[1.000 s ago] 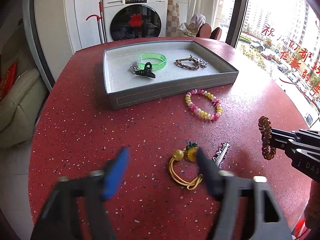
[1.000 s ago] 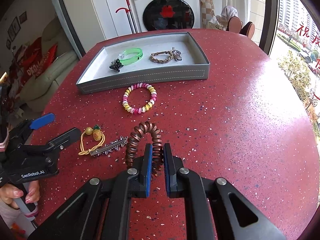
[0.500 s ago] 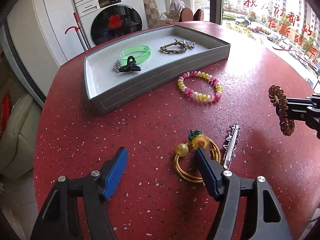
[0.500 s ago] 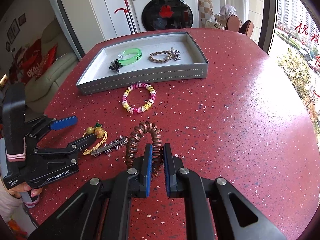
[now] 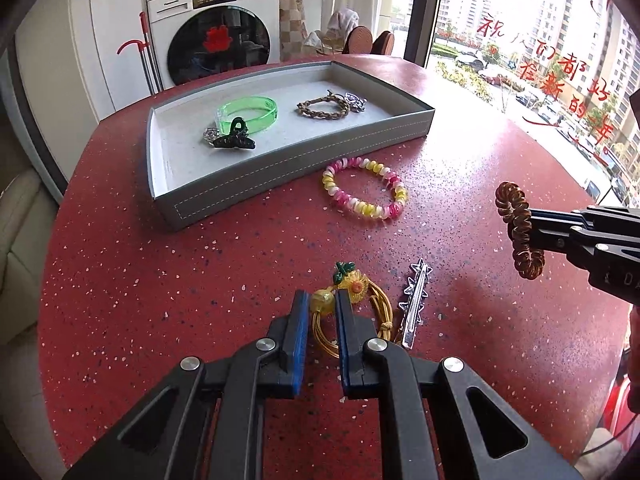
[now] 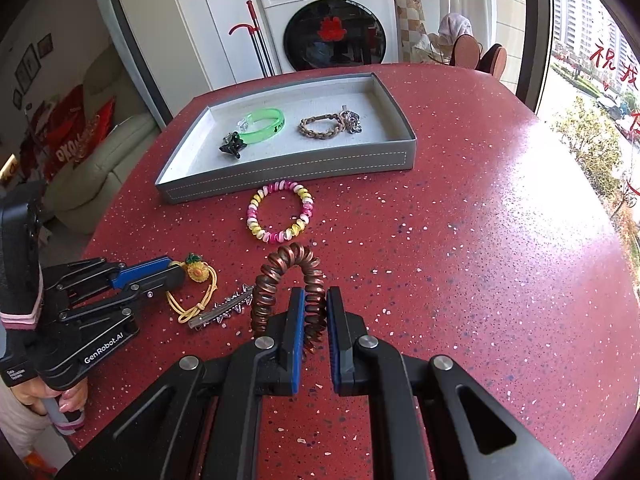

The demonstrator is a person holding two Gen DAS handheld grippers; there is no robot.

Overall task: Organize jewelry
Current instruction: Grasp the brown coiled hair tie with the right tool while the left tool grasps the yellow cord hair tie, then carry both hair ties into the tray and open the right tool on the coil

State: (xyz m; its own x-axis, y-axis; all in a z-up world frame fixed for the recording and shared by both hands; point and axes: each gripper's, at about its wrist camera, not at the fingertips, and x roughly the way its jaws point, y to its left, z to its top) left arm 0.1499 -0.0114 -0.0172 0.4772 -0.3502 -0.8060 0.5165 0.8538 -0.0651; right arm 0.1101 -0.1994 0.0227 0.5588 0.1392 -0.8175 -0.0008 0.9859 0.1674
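Observation:
My left gripper [image 5: 320, 300] is down on the red table [image 5: 160, 280], its jaws closing around the yellow bead of a yellow cord hair tie [image 5: 380, 308] with a sunflower charm; the pads touch the bead on both sides. A silver spiked hair clip [image 5: 414, 300] lies just right of it. My right gripper [image 6: 314, 300] is shut on a brown spiral hair tie [image 6: 288, 268] and holds it above the table, to the right of the left gripper [image 6: 172, 270]. A pink and yellow bead bracelet [image 6: 280, 212] lies in front of the grey tray [image 6: 280, 168].
In the tray lie a green bangle [image 5: 248, 114], a black claw clip [image 5: 234, 140] and a braided brown bracelet [image 5: 324, 108]. A washing machine [image 6: 336, 20] stands beyond the table's far edge, a sofa to the left, a window to the right.
The left gripper's jaws came together from wide open onto the yellow hair tie's bead, and the gripper rolled a little. The right gripper with the brown spiral tie kept still.

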